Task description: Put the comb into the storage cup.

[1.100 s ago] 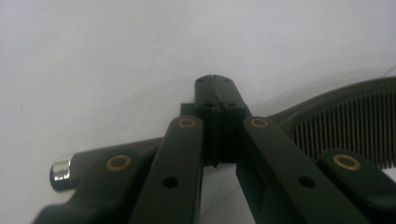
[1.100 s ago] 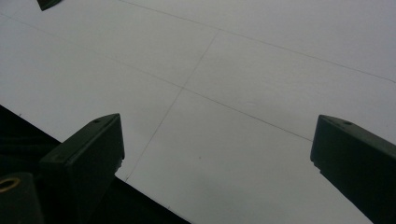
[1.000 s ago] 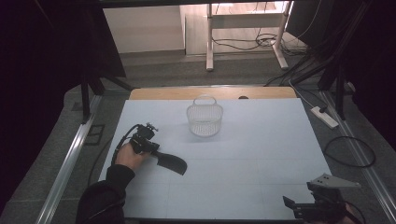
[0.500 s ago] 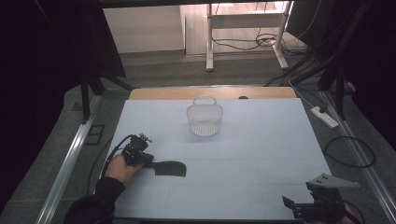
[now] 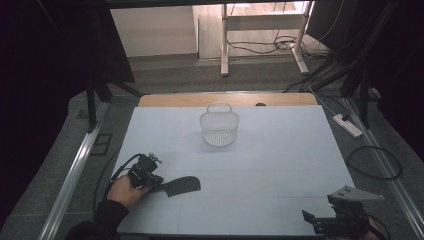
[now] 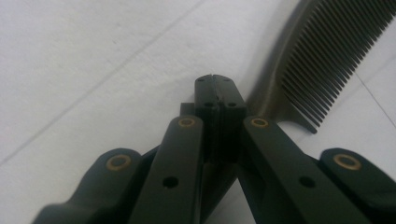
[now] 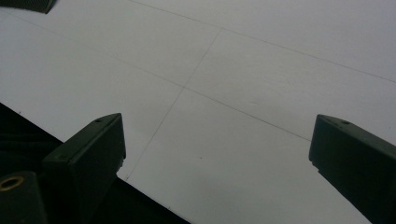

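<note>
Left tongs (image 6: 215,93) closed, empty; comb (image 6: 322,70) lies just right of tips, long axis toward basket (image 5: 219,129). Right tongs (image 7: 219,149) open, well apart.

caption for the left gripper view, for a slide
Left gripper, jaws closed together, low over the white table, with the toothed end of a dark comb lying just beside its tips.
</note>
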